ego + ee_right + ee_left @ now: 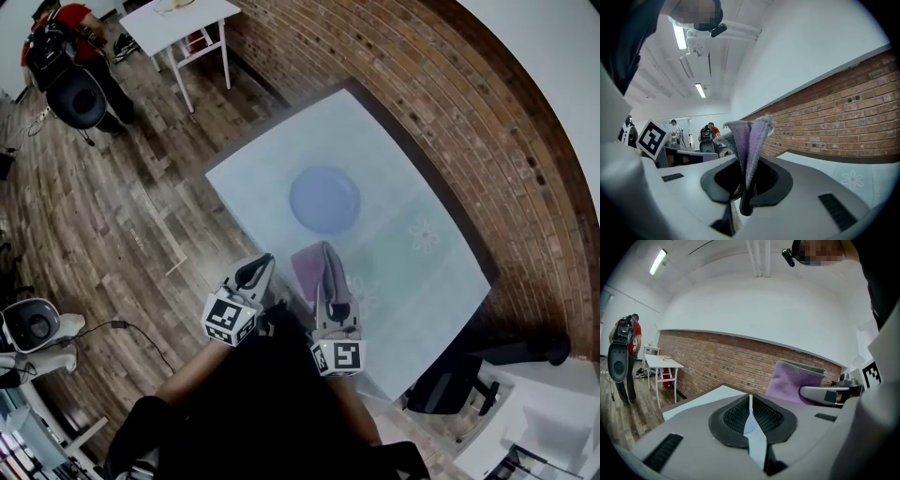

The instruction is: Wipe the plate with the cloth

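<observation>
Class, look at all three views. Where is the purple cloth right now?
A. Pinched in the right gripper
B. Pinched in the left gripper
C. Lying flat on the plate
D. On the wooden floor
A: the right gripper view shows the cloth standing folded between the jaws of the right gripper, while the left gripper is shut on nothing and the plate lies bare on the table.

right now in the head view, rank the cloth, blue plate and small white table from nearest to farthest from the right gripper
1. cloth, clamped in the right gripper itself
2. blue plate, just beyond it on the pale table
3. small white table, far off at upper left
</observation>
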The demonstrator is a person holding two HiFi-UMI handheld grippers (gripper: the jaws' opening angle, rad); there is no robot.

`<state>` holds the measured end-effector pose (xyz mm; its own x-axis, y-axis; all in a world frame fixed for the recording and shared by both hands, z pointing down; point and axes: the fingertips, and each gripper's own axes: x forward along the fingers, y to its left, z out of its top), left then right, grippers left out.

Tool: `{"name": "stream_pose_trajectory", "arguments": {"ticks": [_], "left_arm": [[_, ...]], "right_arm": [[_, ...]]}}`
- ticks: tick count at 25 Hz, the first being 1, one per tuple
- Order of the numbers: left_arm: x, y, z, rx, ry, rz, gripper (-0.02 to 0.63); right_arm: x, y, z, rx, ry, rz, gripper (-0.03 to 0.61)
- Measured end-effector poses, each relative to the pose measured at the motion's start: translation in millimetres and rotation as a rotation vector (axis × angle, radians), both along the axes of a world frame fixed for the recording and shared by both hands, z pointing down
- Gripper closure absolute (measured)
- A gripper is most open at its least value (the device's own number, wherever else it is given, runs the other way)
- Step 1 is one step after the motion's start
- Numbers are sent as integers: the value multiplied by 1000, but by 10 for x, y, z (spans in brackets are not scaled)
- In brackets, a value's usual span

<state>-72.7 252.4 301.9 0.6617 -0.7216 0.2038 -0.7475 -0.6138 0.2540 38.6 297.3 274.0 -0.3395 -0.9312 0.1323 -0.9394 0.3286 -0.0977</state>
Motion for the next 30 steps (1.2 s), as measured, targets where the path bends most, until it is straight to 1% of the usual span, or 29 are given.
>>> {"name": "stream_pose_trajectory", "arguments": {"ticks": [6,9,13,18,22,24,26,30], "left_arm": [[156,-340,76,-4,-28,-26,568],[243,-494,170,-26,-37,-24,568],[300,-713,356,-64,-42,-16,568],[364,-1053,687,-133,-41,9,568],[371,-1310,990,-174,-97,55,568],[359,-1472,1162,-198,-113,73,568],[374,-1560,1337,-239,-120,89,568],[450,-1717,1645,-341,-103,112,566]], "right_arm": [[300,-320,97,-7,-6,1,518],[432,-448,181,-31,-17,23,518],[463,-612,314,-58,-8,25,518],[460,-931,448,-80,16,35,518],[448,-1225,629,-117,22,67,518],[416,-1394,733,-133,29,77,518],[397,-1494,830,-155,31,82,518],[394,-1696,951,-179,28,80,518]]}}
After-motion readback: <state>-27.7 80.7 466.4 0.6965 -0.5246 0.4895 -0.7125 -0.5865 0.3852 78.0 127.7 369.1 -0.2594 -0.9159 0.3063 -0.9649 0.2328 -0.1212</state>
